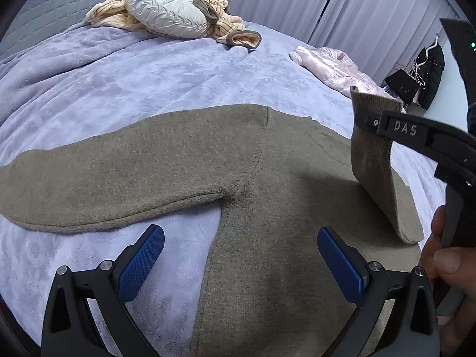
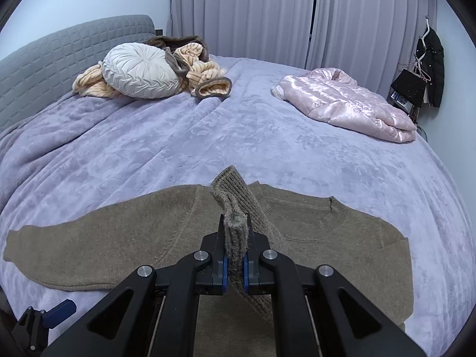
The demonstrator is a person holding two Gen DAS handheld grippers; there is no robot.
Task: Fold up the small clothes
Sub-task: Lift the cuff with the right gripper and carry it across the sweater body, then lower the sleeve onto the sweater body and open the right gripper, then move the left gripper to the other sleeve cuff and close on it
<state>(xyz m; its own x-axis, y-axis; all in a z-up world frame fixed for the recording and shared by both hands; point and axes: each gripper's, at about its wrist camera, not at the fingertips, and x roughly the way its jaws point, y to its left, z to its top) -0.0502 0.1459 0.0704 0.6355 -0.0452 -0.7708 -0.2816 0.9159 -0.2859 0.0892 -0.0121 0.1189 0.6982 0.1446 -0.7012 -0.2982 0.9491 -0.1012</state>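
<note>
A taupe-brown knitted sweater (image 2: 312, 238) lies flat at the bed's near edge, one sleeve stretched left, the other sleeve's ribbed cuff (image 2: 235, 208) lifted upright.

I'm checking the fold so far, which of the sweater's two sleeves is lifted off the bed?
The sleeve pinched in the right gripper. It's raised over the brown sweater, while the other sleeve lies flat on the blanket.

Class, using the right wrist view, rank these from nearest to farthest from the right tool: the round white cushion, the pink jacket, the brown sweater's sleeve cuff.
1. Sleeve cuff: pinched in the right tool, at centre.
2. Pink jacket: far right side of the bed.
3. Round white cushion: far left, by the headboard.
The jacket and cushion are close; the cushion looks slightly farther.
</note>
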